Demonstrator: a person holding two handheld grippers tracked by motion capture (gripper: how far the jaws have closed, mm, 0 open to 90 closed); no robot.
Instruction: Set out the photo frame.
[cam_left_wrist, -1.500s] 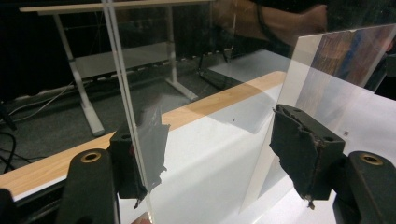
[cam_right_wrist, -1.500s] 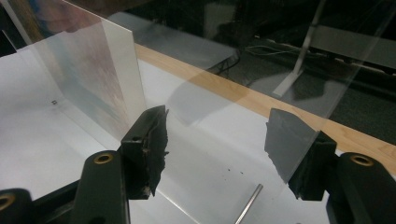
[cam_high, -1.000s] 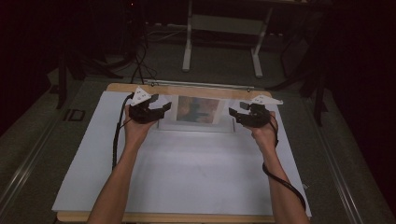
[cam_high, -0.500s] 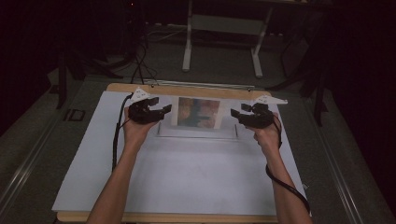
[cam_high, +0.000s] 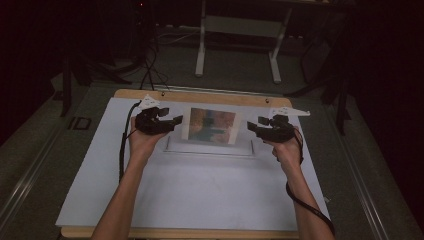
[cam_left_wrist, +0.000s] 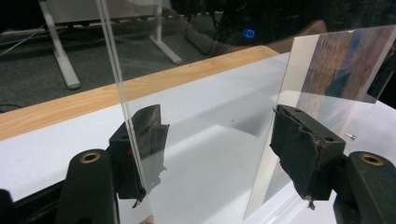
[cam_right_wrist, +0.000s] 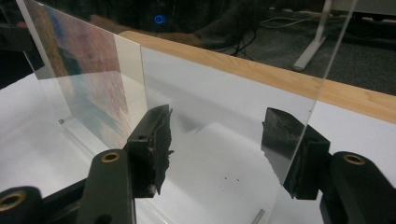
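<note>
A clear acrylic pane (cam_high: 245, 131) with a colourful picture (cam_high: 212, 125) on it stands tilted up at the back middle of the white sheet (cam_high: 200, 190). My left gripper (cam_high: 175, 121) is at the pane's left end and my right gripper (cam_high: 251, 126) at its right end. In the left gripper view the jaws (cam_left_wrist: 217, 154) stand wide apart, and the pane (cam_left_wrist: 201, 93) crosses them, its edge by the left jaw, the picture (cam_left_wrist: 336, 70) farther right. In the right gripper view the gripper (cam_right_wrist: 215, 149) is equally wide, with the pane (cam_right_wrist: 224, 102) across it and the picture (cam_right_wrist: 88, 70) at left.
A second clear plate (cam_high: 210, 151) lies flat on the sheet below the raised pane. Small metal pins (cam_left_wrist: 350, 136) (cam_right_wrist: 259, 215) lie loose near it. The wooden table edge (cam_high: 200, 96) runs behind. A white desk frame (cam_high: 235, 30) stands on the floor beyond.
The pane with the picture has tipped up from lying nearly flat to standing steeply. Both grippers stay at its ends; the right one has shifted slightly right.
</note>
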